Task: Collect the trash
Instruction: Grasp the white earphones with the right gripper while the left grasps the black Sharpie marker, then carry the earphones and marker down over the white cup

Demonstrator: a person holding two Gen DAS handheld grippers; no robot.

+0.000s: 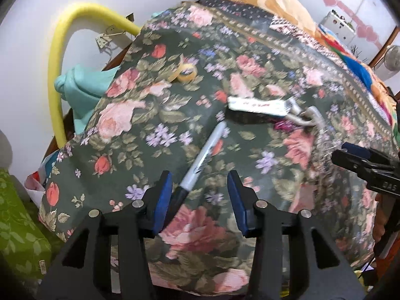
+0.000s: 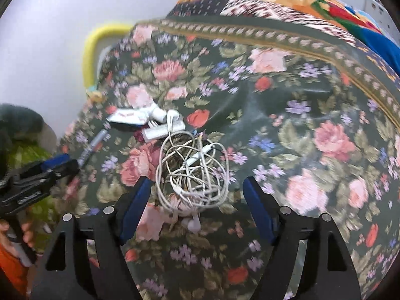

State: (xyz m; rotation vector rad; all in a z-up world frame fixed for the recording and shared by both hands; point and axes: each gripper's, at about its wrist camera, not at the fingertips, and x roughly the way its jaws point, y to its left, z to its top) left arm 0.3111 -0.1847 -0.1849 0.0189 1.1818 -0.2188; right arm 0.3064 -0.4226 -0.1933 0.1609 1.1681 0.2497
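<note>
I am looking down over a bed covered in a dark green floral bedspread [image 1: 130, 135], with both tools angled steeply toward it. My left hand-held gripper [image 1: 200, 197] is hovering with its blue pads partly apart, a narrow-to-middling gap; the dark capped end of a grey marker [image 1: 202, 157] is sitting just inside that gap near the left pad, but the pads are not pressing on it. The marker is lying diagonally, its far end pointing toward a flat white packet [image 1: 255, 105] farther up the bed. To the right of the packet, white cable loops are blurring into the pattern. Far to the left of these, a roll of yellowish tape [image 1: 186, 72] is resting on the spread, well apart from the rest. A yellow foam tube [image 1: 56, 75] is arching against the wall on the far left, beside teal cloth [image 1: 80, 85].

My right hand-held gripper [image 2: 196, 200] is standing wide, nothing clamped. A tangle of white earphone cable [image 2: 192, 172] is lying on the bedspread between and just beyond its pads, with one earbud [image 2: 194, 225] nearest me. Beyond the tangle, the packet and small white pieces are lying close together. At the left edge of the right wrist view, the other gripper is showing near the marker.
</note>
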